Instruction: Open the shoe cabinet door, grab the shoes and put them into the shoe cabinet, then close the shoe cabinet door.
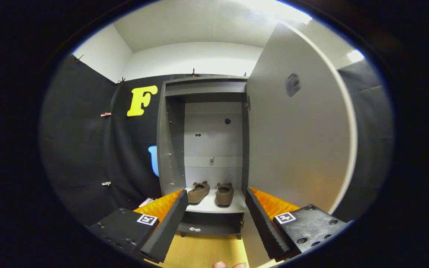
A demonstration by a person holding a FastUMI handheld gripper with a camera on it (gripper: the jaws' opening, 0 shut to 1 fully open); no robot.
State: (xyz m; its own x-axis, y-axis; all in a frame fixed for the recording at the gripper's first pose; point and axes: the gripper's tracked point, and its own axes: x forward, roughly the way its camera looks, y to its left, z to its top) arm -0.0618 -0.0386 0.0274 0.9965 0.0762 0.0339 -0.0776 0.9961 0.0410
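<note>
Setting: black cloth wall (pixel 88 149) behind and to the left of the cabinet, a white wall and ceiling above it, and a yellowish wooden floor (pixel 203 253) below.
Gripper: the gripper (pixel 216 208) sits low, its two fingers spread wide with open air between them, pressing on nothing.
Fingers: the left finger (pixel 168 227) runs up toward 1 o'clock and the right finger (pixel 264 225) toward 11 o'clock, so the gap narrows toward the cabinet.
Person: fingertips (pixel 229 265) peek in at 6 o'clock, below the gap between the fingers.
Shoes: a pair of brown shoes (pixel 211 193) stands on the lower shelf, just beyond the fingertips at 12 o'clock from the gripper (both touch the shelf, not each other).
Left shoe: angled, toe pointing toward 7 o'clock.
Right shoe: nearly straight, toe pointing toward 6 o'clock.
Shelf: a pale shelf (pixel 214 206) carries the shoes; a dark recess lies under it, with a small pale item I cannot identify.
Shoe cabinet: the grey shoe cabinet (pixel 169 141) stands upright against the cloth wall, its interior open to view, with a pale back panel.
Door: the shoe cabinet door (pixel 296 149) is swung fully open at 2 o'clock from the gripper, hinged on the cabinet's right side, its inner face showing.
Clips: small clips (pixel 105 114) hold the cloth at 10 o'clock.
</note>
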